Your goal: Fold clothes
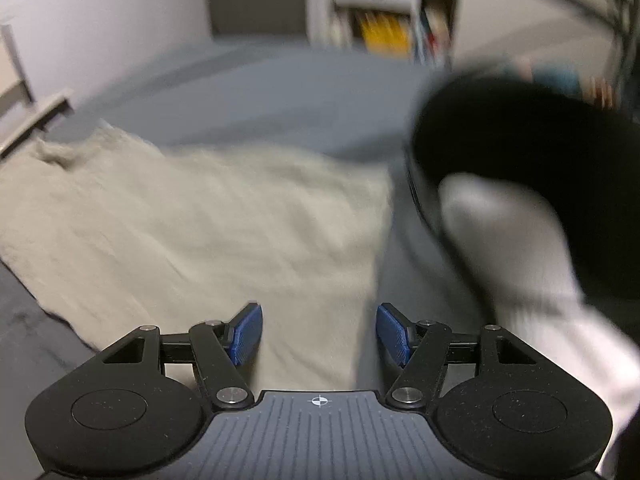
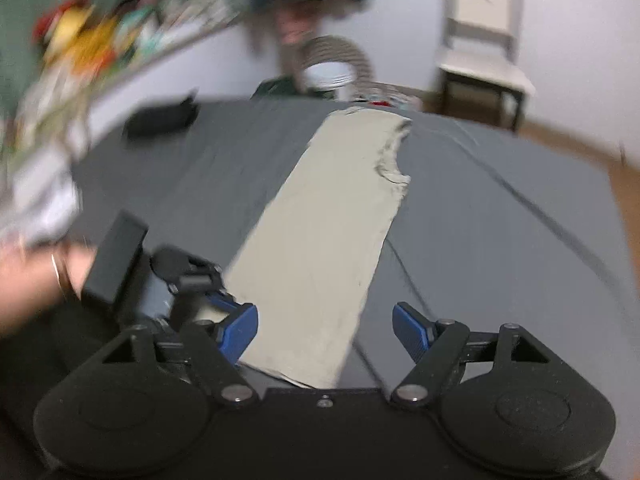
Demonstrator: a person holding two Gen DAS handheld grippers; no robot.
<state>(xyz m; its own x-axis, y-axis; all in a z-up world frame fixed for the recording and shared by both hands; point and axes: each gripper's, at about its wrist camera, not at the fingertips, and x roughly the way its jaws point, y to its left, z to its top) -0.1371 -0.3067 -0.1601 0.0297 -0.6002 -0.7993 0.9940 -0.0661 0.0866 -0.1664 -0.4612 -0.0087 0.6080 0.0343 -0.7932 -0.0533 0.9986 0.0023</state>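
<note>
Left wrist view: the left gripper (image 1: pixel 319 334) is shown with its blue pads (image 1: pixel 246 334) spread apart and nothing between them; the beige garment (image 1: pixel 192 220) is seen flat on the grey sheet (image 1: pixel 260 96), ahead of the fingers and reaching in between them, its long edge running just inside the right-hand finger. A dark blurred shape with a white sleeve (image 1: pixel 532 264) is seen beyond that finger. Right wrist view: the right gripper (image 2: pixel 325 330) is likewise released and empty, and the garment (image 2: pixel 320 240) is seen as a narrow folded strip stretching away from the gap between the fingers, its near end lying closer to the left-hand finger, where the other gripper and a hand (image 2: pixel 36 280) are also seen. Both views are smeared, so a closing made now is judged likely to miss the edge, catch a single layer or pinch the sheet, and the fold already made could be dragged askew
</note>
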